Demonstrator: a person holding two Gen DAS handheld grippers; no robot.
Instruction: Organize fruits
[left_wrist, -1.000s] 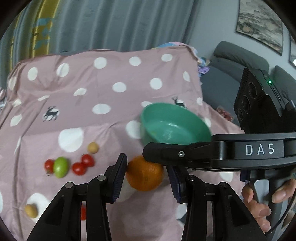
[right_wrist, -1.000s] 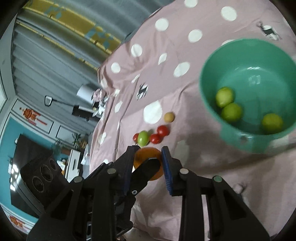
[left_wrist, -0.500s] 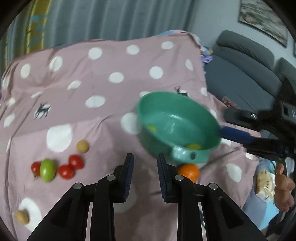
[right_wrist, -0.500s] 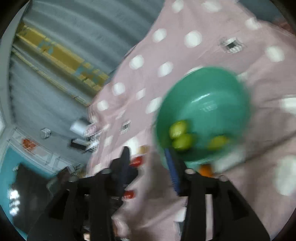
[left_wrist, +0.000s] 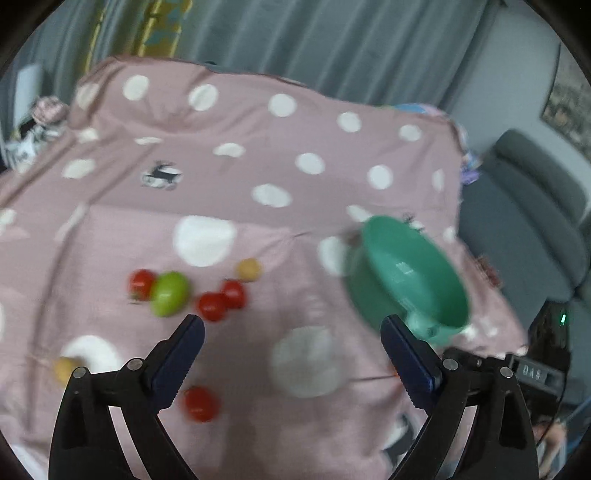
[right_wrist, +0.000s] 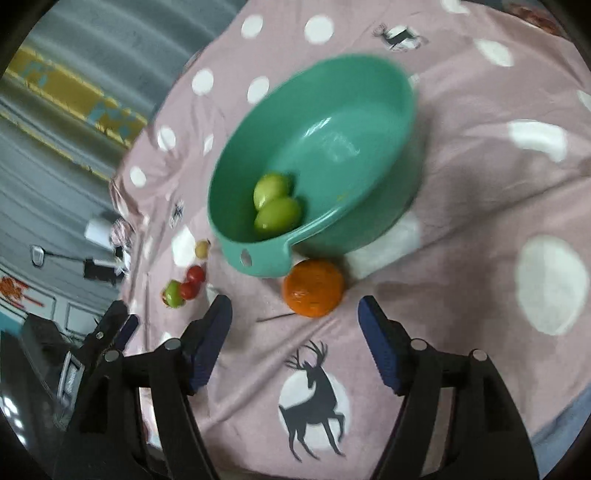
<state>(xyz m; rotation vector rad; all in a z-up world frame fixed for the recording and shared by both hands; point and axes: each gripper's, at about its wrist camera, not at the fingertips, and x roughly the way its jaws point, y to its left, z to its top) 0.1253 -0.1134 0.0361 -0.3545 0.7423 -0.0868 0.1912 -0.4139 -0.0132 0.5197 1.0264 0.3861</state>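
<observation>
A green bowl (right_wrist: 354, 107) with a handle holds two green fruits (right_wrist: 275, 206); it also shows at the right of the left wrist view (left_wrist: 410, 273). An orange (right_wrist: 313, 288) lies on the cloth just in front of the bowl's handle. My right gripper (right_wrist: 295, 325) is open and empty, just short of the orange. My left gripper (left_wrist: 291, 336) is open and empty above the cloth. Red tomatoes (left_wrist: 221, 301), a green fruit (left_wrist: 169, 293) and small yellowish fruits (left_wrist: 249, 268) lie ahead of it, and one tomato (left_wrist: 200, 404) lies near its left finger.
A pink polka-dot cloth (left_wrist: 258, 155) with deer prints covers the table. A grey sofa (left_wrist: 524, 221) stands beyond its right edge and grey curtains (left_wrist: 295, 40) hang behind. My left gripper shows at the lower left of the right wrist view (right_wrist: 110, 332).
Both grippers have opened wide. The left gripper let go of the orange and swung left toward the tomatoes. The right gripper has drawn back, with the orange now lying before it.
</observation>
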